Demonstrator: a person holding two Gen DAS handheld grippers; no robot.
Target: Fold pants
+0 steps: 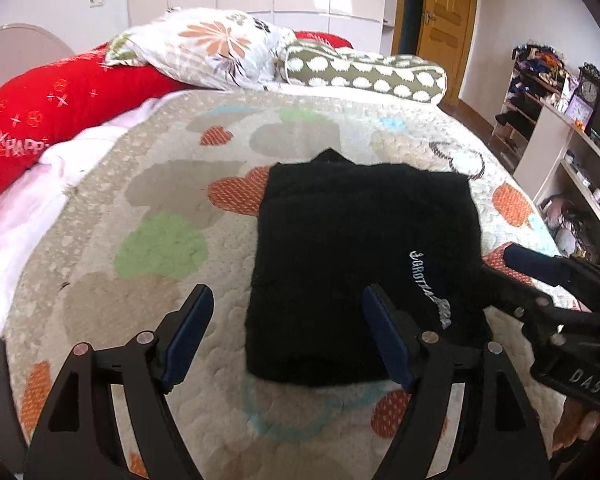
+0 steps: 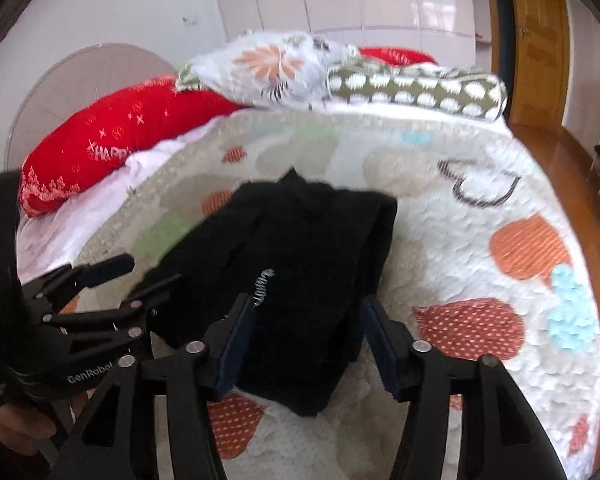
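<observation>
The black pants point(image 1: 364, 252) lie folded into a compact rectangle on the patterned quilt point(image 1: 160, 208), with white lettering point(image 1: 430, 286) near their right edge. My left gripper point(image 1: 288, 300) is open, its fingers either side of the pants' near left corner, holding nothing. My right gripper point(image 2: 308, 312) is open, its fingers either side of the pants' point(image 2: 300, 248) near right corner, holding nothing. The right gripper also shows in the left wrist view point(image 1: 512, 264) at the pants' right edge. The left gripper shows in the right wrist view point(image 2: 136, 276) at the pants' left edge.
A red pillow point(image 1: 56, 108), a floral pillow point(image 1: 208, 46) and a spotted bolster point(image 1: 368, 74) lie at the head of the bed. White sheet point(image 1: 28, 200) shows on the left. Shelves with clutter point(image 1: 572, 152) and a wooden door point(image 1: 444, 16) stand to the right.
</observation>
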